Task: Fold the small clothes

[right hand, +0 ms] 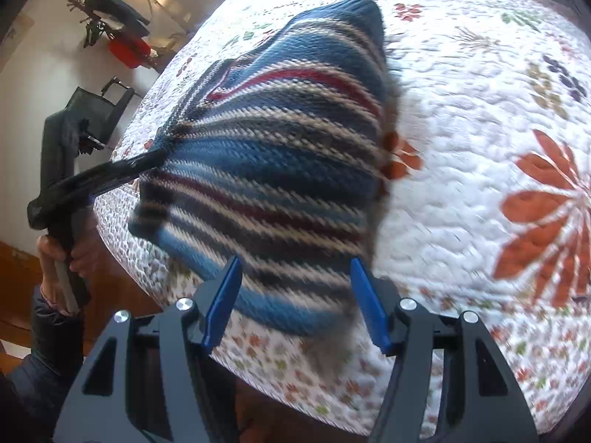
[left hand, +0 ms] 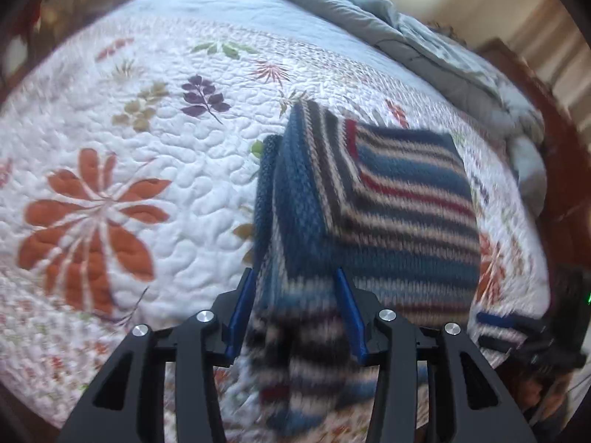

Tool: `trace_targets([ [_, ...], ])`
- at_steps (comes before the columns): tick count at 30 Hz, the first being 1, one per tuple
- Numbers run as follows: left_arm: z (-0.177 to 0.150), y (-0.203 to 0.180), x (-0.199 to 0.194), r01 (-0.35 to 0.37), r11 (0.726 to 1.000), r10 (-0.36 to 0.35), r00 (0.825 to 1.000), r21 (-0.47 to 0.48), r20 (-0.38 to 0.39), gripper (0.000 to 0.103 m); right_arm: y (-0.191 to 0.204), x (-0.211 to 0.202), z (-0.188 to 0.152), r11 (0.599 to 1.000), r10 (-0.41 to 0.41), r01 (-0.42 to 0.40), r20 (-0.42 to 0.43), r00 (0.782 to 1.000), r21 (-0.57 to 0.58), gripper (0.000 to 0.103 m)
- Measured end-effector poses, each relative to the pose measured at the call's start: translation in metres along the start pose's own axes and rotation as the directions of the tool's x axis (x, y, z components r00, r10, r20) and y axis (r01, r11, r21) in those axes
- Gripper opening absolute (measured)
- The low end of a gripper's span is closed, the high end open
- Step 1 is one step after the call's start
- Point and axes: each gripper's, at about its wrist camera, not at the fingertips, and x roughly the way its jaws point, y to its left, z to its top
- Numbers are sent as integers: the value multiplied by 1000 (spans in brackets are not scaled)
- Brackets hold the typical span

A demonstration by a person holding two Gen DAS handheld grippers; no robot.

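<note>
Quilted and floral, the bedspread (left hand: 122,155) is lying under everything you are doing, covering the bed out to a rumpled grey comforter (left hand: 424,37) at the far edge.

Nearest you, your left tongs (left hand: 297,313) are sitting with their blue fingers on either side of the striped knit sweater (left hand: 376,199); whether they are pinching it you cannot tell from the blur. Your right tongs (right hand: 295,299) are standing spread, the sweater's lower edge lying between them.

Partly lifted and already doubled over, the sweater is resting on the bedspread near its front edge. It is looking thick, soft and floppy, fairly light, so it will sag; take it at a folded corner or hem. Bands of blue, cream, dark grey and red are crossing it.
</note>
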Motion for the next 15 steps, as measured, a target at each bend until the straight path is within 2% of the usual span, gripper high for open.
trace_targets([
  [4, -23, -10, -8, -17, 999, 19, 1000, 48, -25, 47, -16, 1, -15, 998, 39, -37, -27, 999, 48, 63],
  [10, -45, -13, 4, -37, 998, 41, 997, 55, -68, 49, -29, 15, -28, 986, 104, -97, -51, 993, 137, 63],
  [12, -49, -11, 10, -19, 999, 23, 996, 41, -87, 49, -30, 22, -28, 981, 122, -112, -56, 991, 159, 55],
  [13, -51, -9, 14, -8, 1000, 11, 995, 30, -96, 48, -30, 26, -28, 979, 134, -123, -59, 989, 164, 42],
  [15, -52, -7, 18, 8, 1000, -6, 995, 16, -104, 42, -32, 28, -29, 975, 147, -135, -56, 988, 176, 34],
])
